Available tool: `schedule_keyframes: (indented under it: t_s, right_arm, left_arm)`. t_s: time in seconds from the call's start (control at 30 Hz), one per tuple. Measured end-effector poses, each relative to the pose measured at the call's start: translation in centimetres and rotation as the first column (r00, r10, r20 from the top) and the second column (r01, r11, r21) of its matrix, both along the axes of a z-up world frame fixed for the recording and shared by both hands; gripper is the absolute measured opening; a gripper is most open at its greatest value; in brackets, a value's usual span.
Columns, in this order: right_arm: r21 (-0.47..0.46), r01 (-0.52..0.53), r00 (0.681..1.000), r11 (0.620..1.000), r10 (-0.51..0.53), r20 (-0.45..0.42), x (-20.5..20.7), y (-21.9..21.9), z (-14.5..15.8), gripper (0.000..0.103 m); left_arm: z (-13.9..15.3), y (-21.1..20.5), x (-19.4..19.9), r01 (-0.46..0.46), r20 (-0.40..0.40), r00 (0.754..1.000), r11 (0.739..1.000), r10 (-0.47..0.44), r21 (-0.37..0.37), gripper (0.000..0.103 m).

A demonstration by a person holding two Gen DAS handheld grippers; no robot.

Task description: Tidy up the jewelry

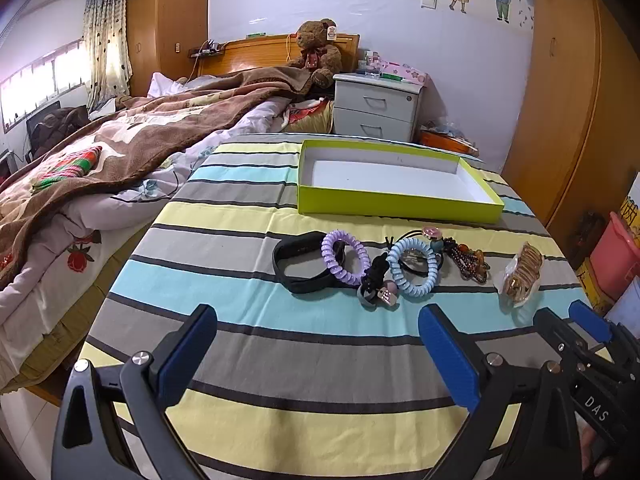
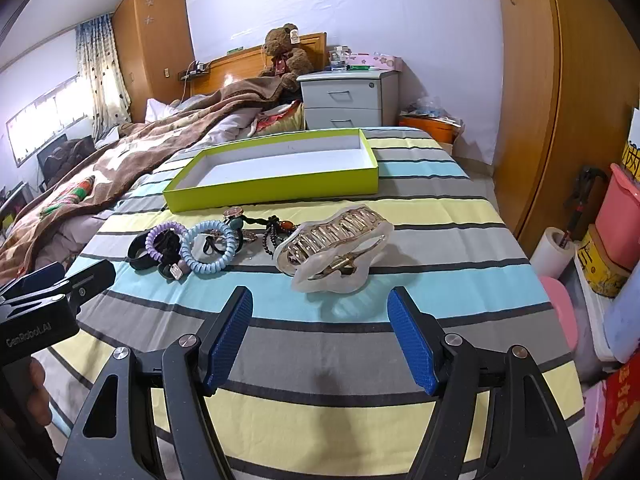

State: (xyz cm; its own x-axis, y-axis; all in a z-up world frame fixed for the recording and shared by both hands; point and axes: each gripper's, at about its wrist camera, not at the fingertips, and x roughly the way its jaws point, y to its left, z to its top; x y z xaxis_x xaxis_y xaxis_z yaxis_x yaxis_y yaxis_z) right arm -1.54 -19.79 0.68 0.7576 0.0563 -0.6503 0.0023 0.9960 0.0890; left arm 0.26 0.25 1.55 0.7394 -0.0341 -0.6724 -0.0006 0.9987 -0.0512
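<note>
A shallow lime-green box (image 1: 400,202) (image 2: 276,190) with a white inside stands empty on the striped cloth. In front of it lies a row of hair things: a black band (image 1: 298,276), a purple coil tie (image 1: 346,258) (image 2: 162,238), a light blue coil tie (image 1: 414,268) (image 2: 210,248), dark beaded pieces (image 1: 468,260) and a gold-and-clear claw clip (image 1: 520,276) (image 2: 336,248). My left gripper (image 1: 316,316) is open and empty, short of the coil ties. My right gripper (image 2: 320,296) is open and empty, just short of the claw clip.
The striped table (image 1: 280,360) stands beside a bed with a brown blanket (image 1: 140,140) on the left. A grey nightstand (image 1: 376,108) is behind the box. A wooden wardrobe (image 2: 580,100) and pink and yellow bins (image 2: 616,224) are on the right.
</note>
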Motion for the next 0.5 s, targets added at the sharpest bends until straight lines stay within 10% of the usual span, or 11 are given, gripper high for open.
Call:
schedule_keyframes:
  t_s: [0.5]
  right_arm:
    - [-0.008,0.0,1.0,1.0,0.0,0.008,0.4,0.5,0.3,0.07]
  left_arm:
    - [0.2,1.2,-0.1,-0.035,-0.004,0.999,0.999,0.034,-0.013,0.102]
